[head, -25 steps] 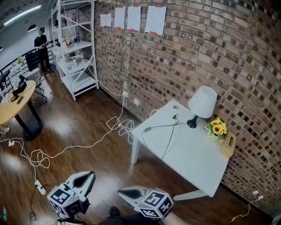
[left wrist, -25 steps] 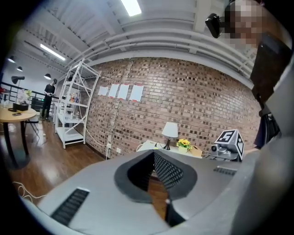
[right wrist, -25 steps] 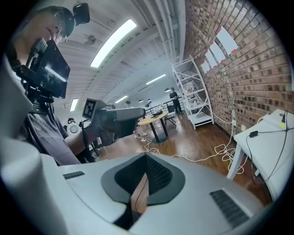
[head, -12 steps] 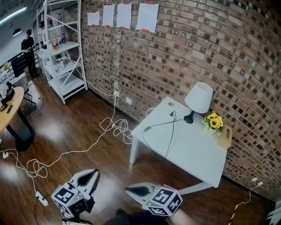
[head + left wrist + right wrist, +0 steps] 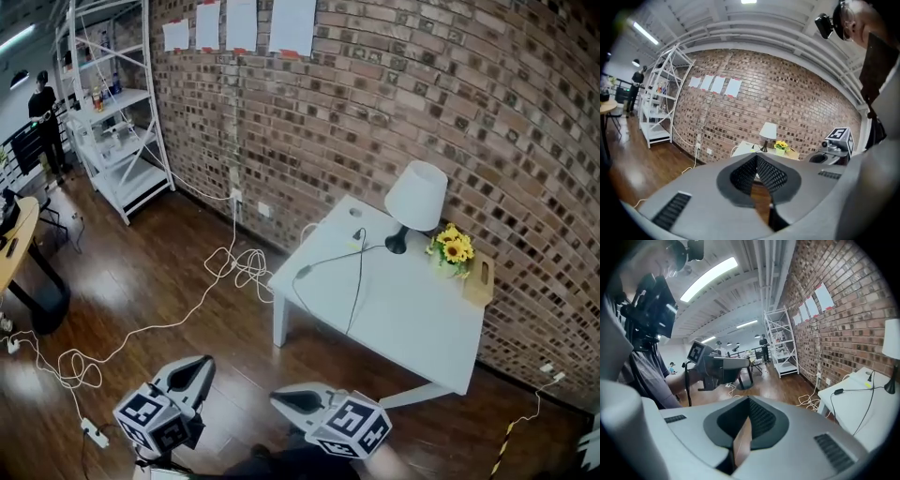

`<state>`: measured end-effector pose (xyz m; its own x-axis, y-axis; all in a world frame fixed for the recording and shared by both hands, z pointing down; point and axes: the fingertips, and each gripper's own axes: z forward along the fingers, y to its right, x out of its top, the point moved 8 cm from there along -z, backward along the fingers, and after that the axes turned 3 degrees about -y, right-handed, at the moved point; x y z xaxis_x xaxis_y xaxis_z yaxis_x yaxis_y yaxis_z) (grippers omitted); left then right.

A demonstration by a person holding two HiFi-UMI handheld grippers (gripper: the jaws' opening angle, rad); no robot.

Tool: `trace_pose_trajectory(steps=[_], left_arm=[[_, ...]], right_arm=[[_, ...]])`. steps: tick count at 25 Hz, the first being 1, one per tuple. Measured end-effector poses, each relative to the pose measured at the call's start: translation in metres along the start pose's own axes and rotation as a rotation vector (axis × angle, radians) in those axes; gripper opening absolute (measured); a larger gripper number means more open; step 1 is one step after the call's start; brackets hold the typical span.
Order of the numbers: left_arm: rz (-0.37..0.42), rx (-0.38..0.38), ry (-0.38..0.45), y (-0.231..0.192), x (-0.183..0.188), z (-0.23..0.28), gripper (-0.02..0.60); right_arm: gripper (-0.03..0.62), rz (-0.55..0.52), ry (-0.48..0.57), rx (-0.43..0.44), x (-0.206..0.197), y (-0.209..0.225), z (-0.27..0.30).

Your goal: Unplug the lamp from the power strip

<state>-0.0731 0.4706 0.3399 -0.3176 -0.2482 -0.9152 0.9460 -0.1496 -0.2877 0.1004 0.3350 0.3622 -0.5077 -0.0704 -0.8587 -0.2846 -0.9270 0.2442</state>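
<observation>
Low in the picture the left gripper (image 5: 194,367) and the right gripper (image 5: 282,401) are both shut on nothing, and the lamp (image 5: 415,196) on the table (image 5: 412,328), right of middle, has slid slightly up-left, so nothing is unplugged yet.

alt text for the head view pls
A white table against a brick wall holds a white-shaded lamp, sunflowers and a black cord. The left claw and right claw, both shut, sit at the bottom edge.
</observation>
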Motion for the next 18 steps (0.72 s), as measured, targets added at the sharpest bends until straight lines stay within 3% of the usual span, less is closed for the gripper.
trace_pose_trajectory(steps=[7,12,18], left_arm=[[0.028,0.067,-0.023,0.015,0.024,0.036,-0.008],[0.026,0.089,-0.042,0.029,0.029,0.06,-0.008],[0.109,0.136,-0.071,0.045,0.035,0.097,-0.008]], right_arm=[[-0.003,0.018,0.052,0.038,0.011,0.051,-0.013],[-0.003,0.024,0.078,0.149,0.006,0.074,-0.024],[-0.003,0.077,0.116,0.127,-0.007,0.125,-0.045]])
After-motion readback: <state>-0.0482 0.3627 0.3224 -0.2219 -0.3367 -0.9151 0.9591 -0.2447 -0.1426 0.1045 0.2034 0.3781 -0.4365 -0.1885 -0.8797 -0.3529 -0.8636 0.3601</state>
